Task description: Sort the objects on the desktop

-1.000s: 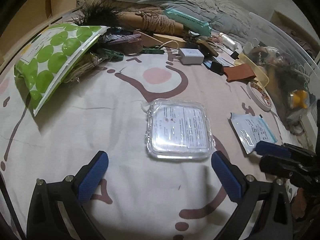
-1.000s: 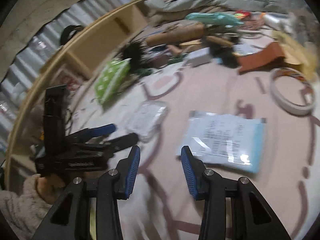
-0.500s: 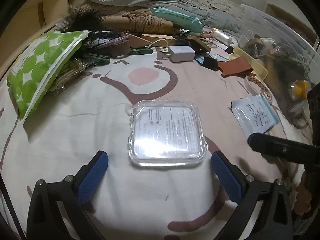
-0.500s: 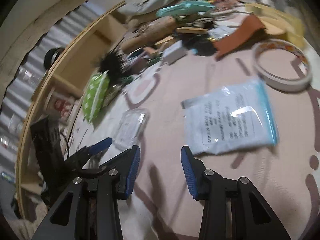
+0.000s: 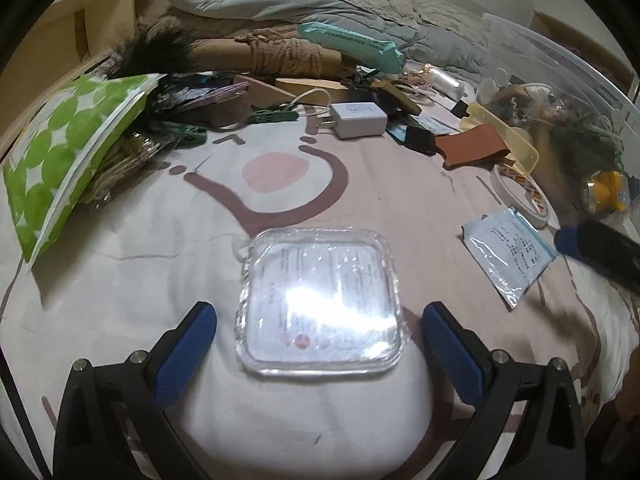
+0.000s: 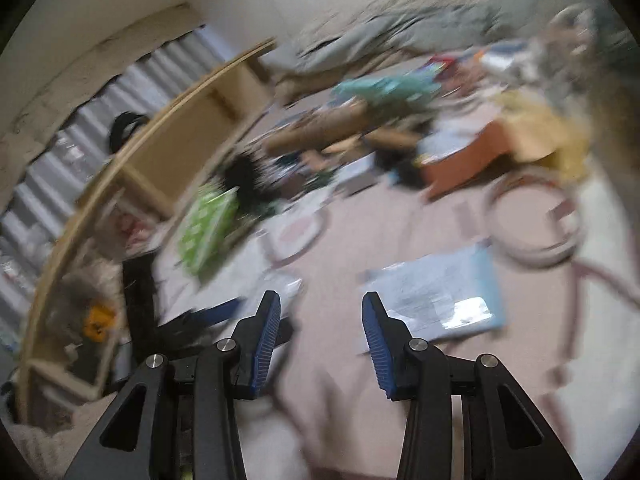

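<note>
A clear square plastic case (image 5: 320,300) with a printed label lies flat on the patterned bed cover. My left gripper (image 5: 319,312) is open wide and straddles it, one blue pad on each side, neither touching. A blue-edged sachet (image 5: 510,248) lies to the right; in the blurred right wrist view the sachet (image 6: 440,296) sits just ahead and right of my right gripper (image 6: 321,299). That gripper's jaws stand a little apart with nothing between them. Its dark finger (image 5: 596,244) shows at the right edge of the left wrist view.
A green-dotted pouch (image 5: 68,160) lies at the left. A white charger (image 5: 358,120), a brown leather piece (image 5: 472,148), a tape ring (image 5: 520,192) and a teal packet (image 5: 352,44) crowd the back. A clear bin (image 5: 580,80) of odds and ends stands at the right.
The left gripper has crept forward, so the clear case now sits between its pads. The right gripper has swung and its view is now blurred, the sachet still ahead of it.
</note>
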### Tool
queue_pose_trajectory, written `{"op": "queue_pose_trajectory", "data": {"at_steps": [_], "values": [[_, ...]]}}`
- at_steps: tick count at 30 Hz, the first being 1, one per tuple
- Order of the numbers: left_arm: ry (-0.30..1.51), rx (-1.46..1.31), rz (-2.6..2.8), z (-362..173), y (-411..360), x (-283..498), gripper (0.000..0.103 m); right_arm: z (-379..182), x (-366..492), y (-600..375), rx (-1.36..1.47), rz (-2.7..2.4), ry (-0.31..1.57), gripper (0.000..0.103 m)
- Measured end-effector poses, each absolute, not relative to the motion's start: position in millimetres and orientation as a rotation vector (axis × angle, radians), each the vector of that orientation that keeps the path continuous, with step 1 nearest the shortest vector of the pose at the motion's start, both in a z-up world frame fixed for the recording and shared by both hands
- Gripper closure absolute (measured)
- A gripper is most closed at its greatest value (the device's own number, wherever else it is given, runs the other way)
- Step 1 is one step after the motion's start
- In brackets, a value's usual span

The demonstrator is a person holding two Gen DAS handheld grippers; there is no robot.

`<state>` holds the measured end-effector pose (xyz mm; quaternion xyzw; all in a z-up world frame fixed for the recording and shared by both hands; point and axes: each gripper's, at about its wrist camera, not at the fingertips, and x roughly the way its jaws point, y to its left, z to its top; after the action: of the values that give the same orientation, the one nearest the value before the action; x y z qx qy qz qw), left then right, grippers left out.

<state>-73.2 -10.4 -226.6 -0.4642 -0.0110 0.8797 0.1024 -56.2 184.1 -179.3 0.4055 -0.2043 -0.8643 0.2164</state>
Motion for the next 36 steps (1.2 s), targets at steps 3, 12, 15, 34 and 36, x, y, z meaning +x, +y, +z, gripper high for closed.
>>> {"op": "queue_pose_trajectory", "data": {"at_steps": [3,12,15,34,36], "values": [[0.022,-1.351,2.566,-225,-1,-76,0.000,-184,-61,201,1.169,-2.508,-0.512,0.060],[0.057,-1.367,2.547,-232,5,-84,0.000,-199,-76,213,1.224,-2.591,-0.494,0.016],[0.067,-1.369,2.553,-232,6,-83,0.000,-207,-83,200,1.256,-2.588,-0.413,0.002],[0.152,-1.414,2.597,-235,5,-82,0.000,-230,-98,162,1.383,-2.559,-0.097,0.000],[0.152,-1.419,2.590,-237,6,-83,0.000,-231,-99,161,1.393,-2.557,-0.089,0.000]]}}
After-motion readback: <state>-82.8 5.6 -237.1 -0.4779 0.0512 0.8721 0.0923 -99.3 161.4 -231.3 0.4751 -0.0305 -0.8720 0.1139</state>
